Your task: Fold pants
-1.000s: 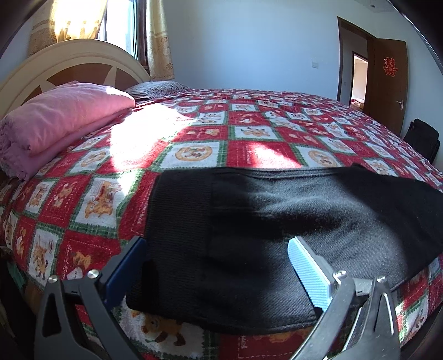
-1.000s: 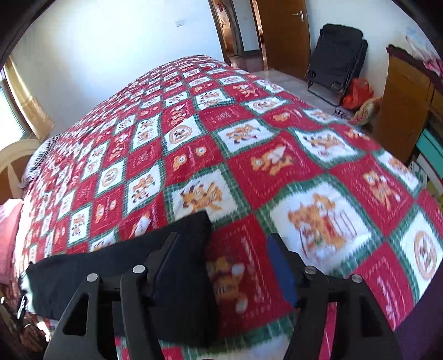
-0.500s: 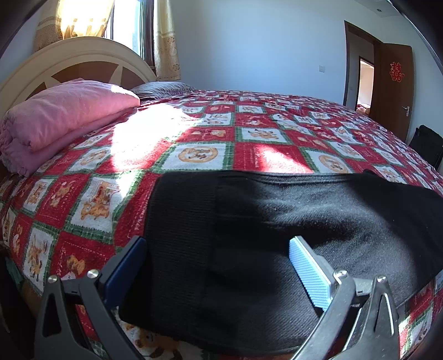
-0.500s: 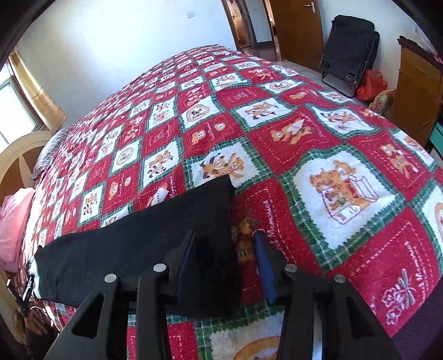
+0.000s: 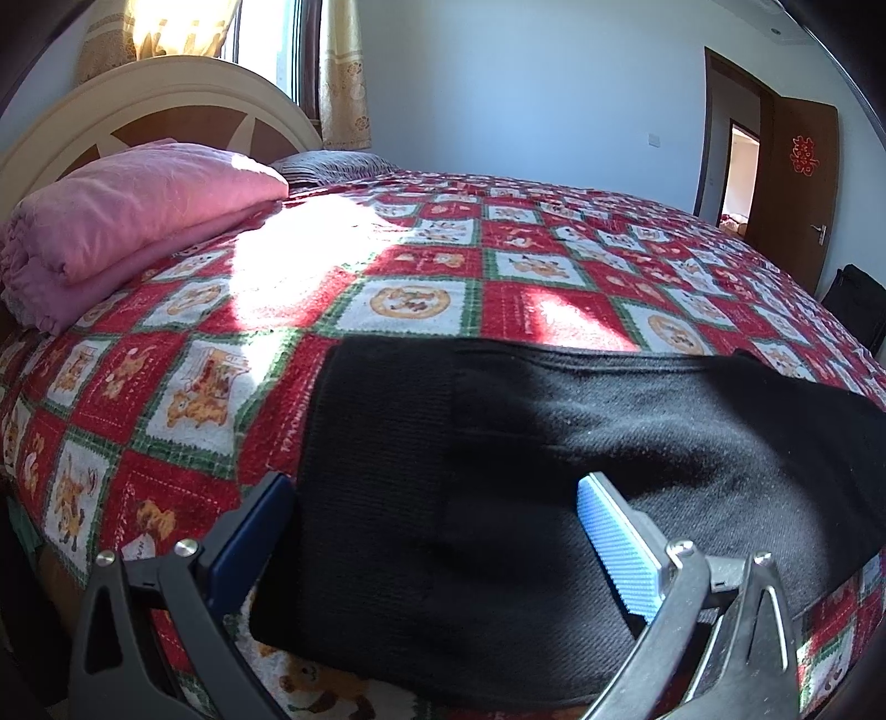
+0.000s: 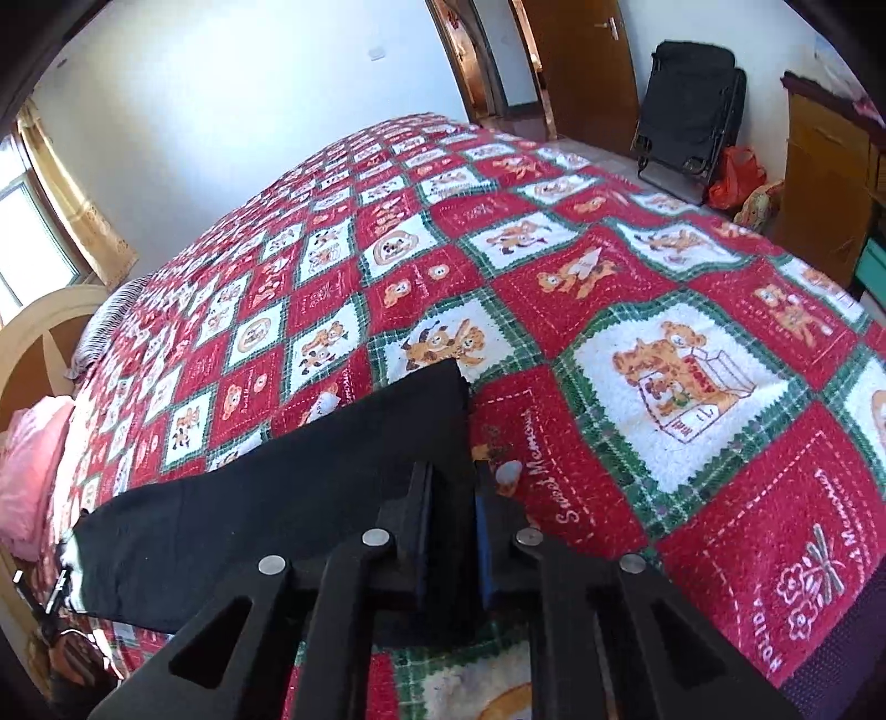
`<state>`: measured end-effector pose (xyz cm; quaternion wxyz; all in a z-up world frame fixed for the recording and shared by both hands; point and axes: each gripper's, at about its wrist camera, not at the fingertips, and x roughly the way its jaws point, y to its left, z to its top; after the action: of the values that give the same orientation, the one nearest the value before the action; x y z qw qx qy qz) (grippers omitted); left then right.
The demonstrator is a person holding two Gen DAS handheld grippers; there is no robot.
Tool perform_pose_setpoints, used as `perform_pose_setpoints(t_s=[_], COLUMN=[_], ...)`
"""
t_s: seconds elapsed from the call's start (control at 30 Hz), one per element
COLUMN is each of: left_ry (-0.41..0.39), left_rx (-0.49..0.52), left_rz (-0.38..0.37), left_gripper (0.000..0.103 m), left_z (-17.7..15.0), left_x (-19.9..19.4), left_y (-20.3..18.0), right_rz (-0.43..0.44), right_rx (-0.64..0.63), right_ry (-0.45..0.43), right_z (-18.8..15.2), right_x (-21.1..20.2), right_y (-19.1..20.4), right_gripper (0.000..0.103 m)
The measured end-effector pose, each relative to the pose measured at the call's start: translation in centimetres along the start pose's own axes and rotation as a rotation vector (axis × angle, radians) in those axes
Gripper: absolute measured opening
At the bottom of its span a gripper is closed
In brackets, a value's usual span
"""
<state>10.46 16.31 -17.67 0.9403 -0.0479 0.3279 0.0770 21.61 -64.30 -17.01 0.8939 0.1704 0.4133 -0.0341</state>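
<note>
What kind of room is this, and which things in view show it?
Most likely a home bedroom: a bed with a patchwork quilt, a curved headboard, and a folded pink blanket near a curtained window.

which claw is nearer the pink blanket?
Left. The left claw sits open over the black pants waistband, near the pink blanket. The right claw is closing on the far leg end.

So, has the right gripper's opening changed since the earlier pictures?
Yes. The right gripper was wide open over the bedspread; now its jaws are closing and pinch the end of the black pants, hiding the red square seen between them before.
</note>
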Motion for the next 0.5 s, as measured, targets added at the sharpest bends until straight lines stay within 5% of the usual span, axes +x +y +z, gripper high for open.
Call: perform_pose_setpoints(t_s=[0.27,0.5], left_ry=[-0.022,-0.063], left_rx=[-0.019,-0.007], left_rz=[-0.003,-0.041], left_gripper=[0.103,0.103], left_z=[0.8,2.1], left_x=[-1.3,-3.2], left_y=[-0.1,-1.7], right_rz=[0.001,0.023], right_rx=[-0.01,-0.138], right_ry=[-0.084,-0.148], right_z=[0.1,0.0], right_x=[-2.3,-5.1], right_y=[2.0,8.3], right_gripper=[0.006,0.006])
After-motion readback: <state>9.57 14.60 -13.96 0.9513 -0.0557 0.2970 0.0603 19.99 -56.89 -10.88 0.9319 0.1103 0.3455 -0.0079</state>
